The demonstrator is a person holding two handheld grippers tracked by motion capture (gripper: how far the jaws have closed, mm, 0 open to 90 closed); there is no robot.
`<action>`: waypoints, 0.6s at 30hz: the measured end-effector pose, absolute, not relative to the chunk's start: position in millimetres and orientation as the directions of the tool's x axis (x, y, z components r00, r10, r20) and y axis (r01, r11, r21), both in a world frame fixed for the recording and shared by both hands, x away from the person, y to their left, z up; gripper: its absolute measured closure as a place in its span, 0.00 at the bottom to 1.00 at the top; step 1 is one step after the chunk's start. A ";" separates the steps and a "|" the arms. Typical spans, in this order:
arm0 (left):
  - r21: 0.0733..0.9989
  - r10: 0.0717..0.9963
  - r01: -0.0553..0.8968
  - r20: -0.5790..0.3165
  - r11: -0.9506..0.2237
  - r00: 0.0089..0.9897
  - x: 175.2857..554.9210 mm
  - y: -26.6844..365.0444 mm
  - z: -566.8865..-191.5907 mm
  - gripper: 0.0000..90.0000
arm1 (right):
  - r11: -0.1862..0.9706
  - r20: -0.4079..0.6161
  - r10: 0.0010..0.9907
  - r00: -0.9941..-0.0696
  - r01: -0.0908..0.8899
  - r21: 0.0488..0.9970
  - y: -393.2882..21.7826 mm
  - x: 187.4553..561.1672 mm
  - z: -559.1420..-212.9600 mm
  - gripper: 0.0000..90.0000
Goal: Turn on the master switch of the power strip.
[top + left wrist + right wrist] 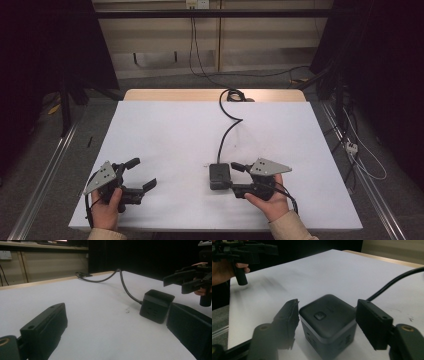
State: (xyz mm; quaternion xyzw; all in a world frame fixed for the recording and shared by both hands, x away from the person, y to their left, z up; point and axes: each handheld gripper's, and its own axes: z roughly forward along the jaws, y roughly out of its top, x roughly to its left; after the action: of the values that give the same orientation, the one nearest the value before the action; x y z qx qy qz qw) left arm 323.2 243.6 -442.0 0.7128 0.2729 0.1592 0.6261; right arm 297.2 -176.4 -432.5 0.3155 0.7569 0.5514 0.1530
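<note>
Fingers [287,320] of the right gripper [327,322] straddle the black cube power strip [328,325] near the table's [165,130] front edge, released with a gap each side (left gripper [134,176] open, idle), so centre before squeezing, clear of its cord [225,132].

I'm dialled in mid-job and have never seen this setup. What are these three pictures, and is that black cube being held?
A person sits at a white table with a hand-held gripper in each hand. The high view looks down from above. The other two come from cameras riding on each tool.

The left hand-held gripper hangs open over bare table.

The black cube is a power socket block; its cable runs off the far edge. In the right gripper view, the right hand-held gripper has a jaw on each side of the cube, with small gaps, so it is open and not holding it.
</note>
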 end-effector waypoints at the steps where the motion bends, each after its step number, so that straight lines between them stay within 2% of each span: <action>1: 0.979 0.588 0.192 -0.117 -0.066 0.800 323.3 243.4 -442.1 0.03 | 0.196 0.109 0.650 -0.753 0.304 0.932 -179.1 296.8 -432.7 0.37; 6: 0.979 0.585 0.191 -0.115 -0.070 0.803 324.0 242.8 -442.7 0.03 | 0.186 0.125 0.650 -0.750 0.317 0.930 -188.8 297.0 -432.9 0.29; 18: 0.979 0.585 0.194 -0.120 -0.065 0.802 324.1 243.8 -442.8 0.03 | 0.180 0.124 0.688 -0.715 0.334 0.925 -206.8 297.5 -436.3 0.23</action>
State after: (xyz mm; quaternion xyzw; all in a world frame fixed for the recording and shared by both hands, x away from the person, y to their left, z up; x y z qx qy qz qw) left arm 324.1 243.8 -442.8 0.7130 0.2731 0.1559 0.6267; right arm 297.5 -206.8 -436.3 0.3407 0.7507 0.5420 0.1633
